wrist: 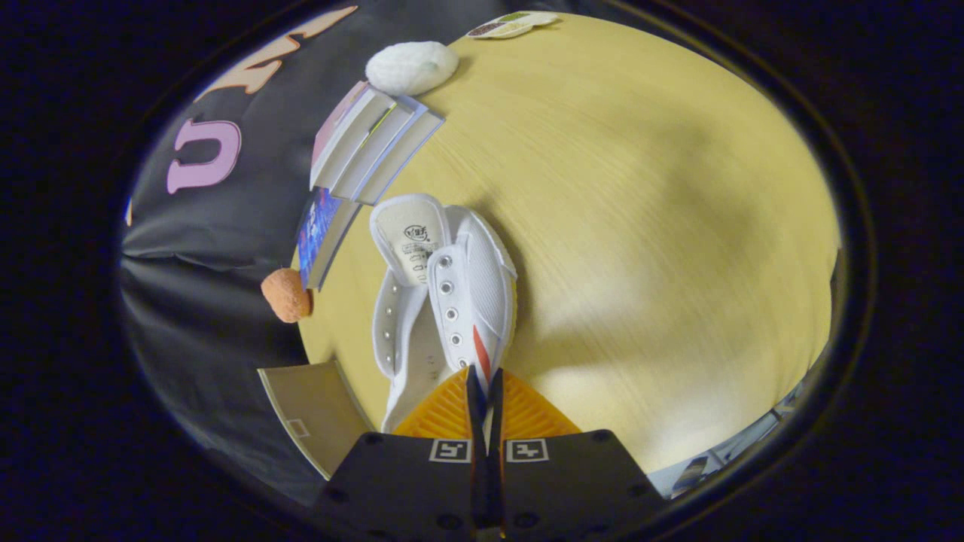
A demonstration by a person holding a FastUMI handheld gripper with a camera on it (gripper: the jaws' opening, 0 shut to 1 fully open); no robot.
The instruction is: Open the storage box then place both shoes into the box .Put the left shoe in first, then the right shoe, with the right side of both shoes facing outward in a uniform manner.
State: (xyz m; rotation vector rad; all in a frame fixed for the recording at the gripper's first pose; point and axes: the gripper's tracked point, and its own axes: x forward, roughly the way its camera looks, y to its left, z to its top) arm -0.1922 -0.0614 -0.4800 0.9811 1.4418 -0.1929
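A white canvas shoe (444, 293) with metal eyelets and a red and blue stripe hangs above the wooden table (640, 226), heel opening pointing away from me. My gripper (484, 384) is shut on the shoe's side wall near the stripe, both fingers pressed close together on the canvas. A beige box flap (316, 410) shows just left of the fingers, low beside the table edge.
A row of books (373, 143) stands along the table's far-left edge, with a blue-covered book (320, 233) lying beside it. A white fluffy lump (412, 66) sits beyond the books, an orange ball (286, 295) by the edge, a small dish (512, 25) far off.
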